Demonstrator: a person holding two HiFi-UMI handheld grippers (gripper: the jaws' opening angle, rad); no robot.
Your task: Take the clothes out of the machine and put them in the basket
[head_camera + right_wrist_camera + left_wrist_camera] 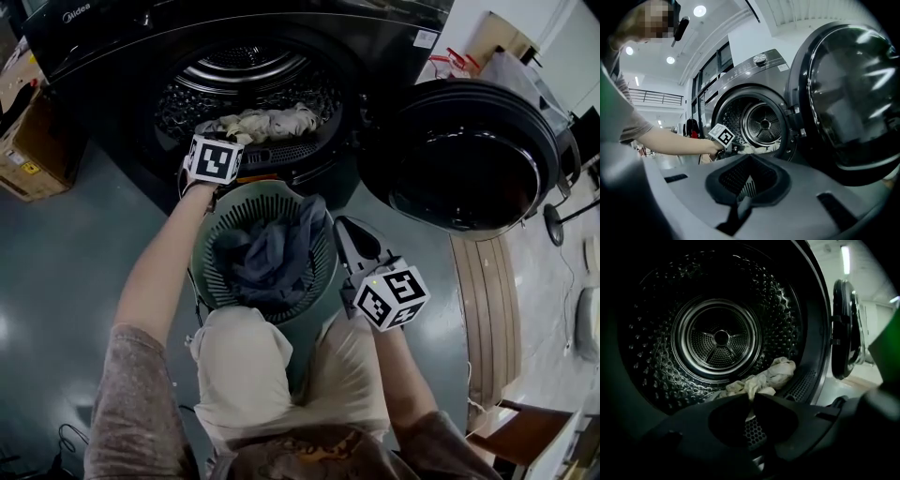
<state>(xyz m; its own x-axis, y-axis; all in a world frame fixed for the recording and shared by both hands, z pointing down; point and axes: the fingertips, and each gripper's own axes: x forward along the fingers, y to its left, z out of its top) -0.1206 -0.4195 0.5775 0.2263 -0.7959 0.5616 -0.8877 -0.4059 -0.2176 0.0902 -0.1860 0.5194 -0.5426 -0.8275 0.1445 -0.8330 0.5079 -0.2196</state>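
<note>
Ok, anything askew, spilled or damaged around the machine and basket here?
Nothing stands out: the basket stands upright before the machine, dark clothes inside it, light clothes lying in the drum, door swung open.

Cream cloth (780, 373), dimpled grey drum (647, 357); grey-blue clothes (267, 258), green slatted basket (212, 281).

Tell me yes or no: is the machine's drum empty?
No: a pale cloth lies at the front of the drum, by its opening.

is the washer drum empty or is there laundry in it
Not empty: a crumpled cream cloth lies at the front of the perforated metal drum, near its lower lip; the rest of the drum looks bare.
</note>
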